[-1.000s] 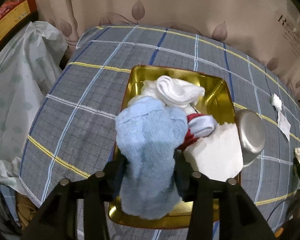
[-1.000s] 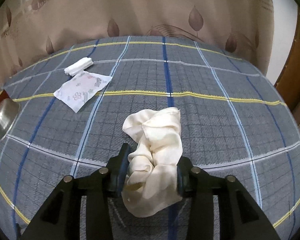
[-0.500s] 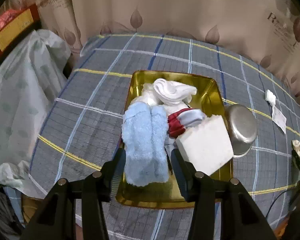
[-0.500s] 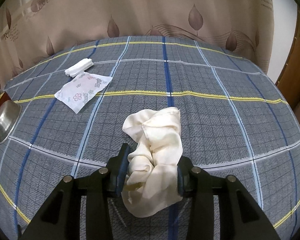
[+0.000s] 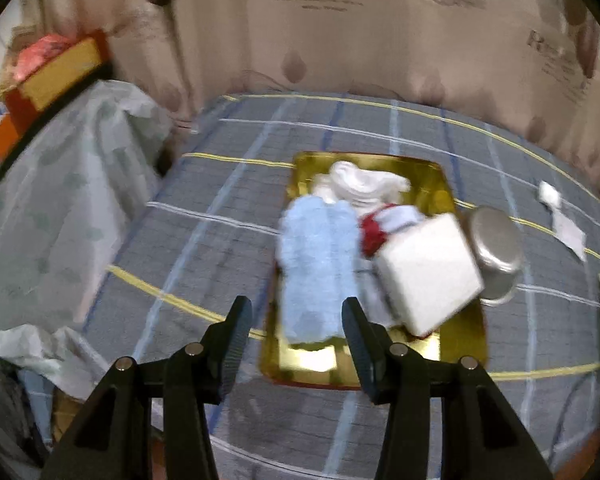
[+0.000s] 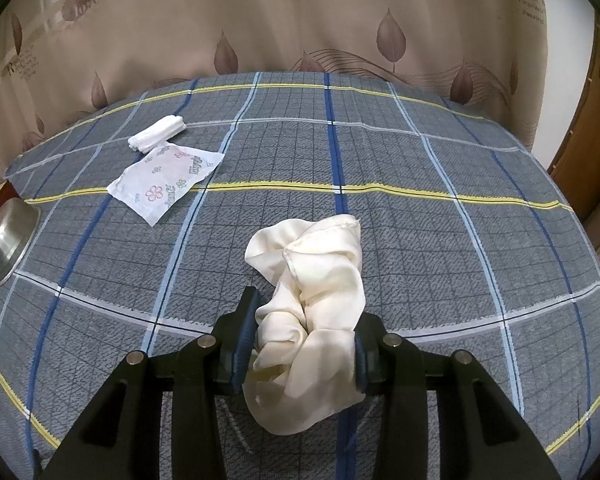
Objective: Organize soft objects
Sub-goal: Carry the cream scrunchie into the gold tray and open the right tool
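Now the left gripper [image 5: 294, 320] has released the blue sock [image 5: 320, 268] into the tray [image 5: 460, 344].

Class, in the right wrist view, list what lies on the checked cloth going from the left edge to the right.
Steel bowl → floral packet → cream cloth, gripped by the right gripper.
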Demonstrator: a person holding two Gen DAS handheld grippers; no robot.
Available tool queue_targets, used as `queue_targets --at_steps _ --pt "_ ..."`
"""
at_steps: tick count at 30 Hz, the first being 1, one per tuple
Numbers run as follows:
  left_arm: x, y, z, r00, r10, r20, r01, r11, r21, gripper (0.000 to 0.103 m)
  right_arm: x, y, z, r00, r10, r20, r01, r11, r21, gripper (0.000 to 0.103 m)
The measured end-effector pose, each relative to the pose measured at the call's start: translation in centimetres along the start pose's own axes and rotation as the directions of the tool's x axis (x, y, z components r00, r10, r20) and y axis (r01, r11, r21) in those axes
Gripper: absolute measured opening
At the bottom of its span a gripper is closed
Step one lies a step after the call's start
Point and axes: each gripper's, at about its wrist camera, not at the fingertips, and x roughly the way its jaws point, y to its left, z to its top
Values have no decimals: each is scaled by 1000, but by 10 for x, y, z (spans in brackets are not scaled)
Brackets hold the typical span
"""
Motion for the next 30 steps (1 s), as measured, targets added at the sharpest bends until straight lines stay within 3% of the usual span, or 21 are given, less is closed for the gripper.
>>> queue_targets --at_steps 1,4,8,11,13,18,25,30 --pt "-2 2 -2 998 49 28 -49 999 -13 48 0 1 0 1000 -3 -2 3 1000 -2 37" --pt "-4 10 -5 993 96 64 -93 994 -61 48 0 1 1 1000 -15 -6 15 1000 1 36" --pt "0 20 -7 992 108 64 -102 990 -94 48 1 5 3 999 -34 -11 34 999 6 36" --pt "2 22 -8 988 134 76 -128 988 -85 48 1 8 4 999 -49 -12 49 999 11 28" --pt "2 24 -10 988 131 86 -123 988 -90 48 0 12 4 998 -60 -13 60 998 8 21" --pt "2 32 -14 989 107 99 -93 987 -132 48 -2 20 5 996 -88 -16 88 996 1 15" --pt "-2 45 -18 984 132 123 -110 979 -171 48 -18 37 5 996 -86 -8 85 996 -35 14" --pt "1 53 -20 986 128 109 -105 974 -199 48 -37 59 2 999 -40 -12 39 995 -90 14"
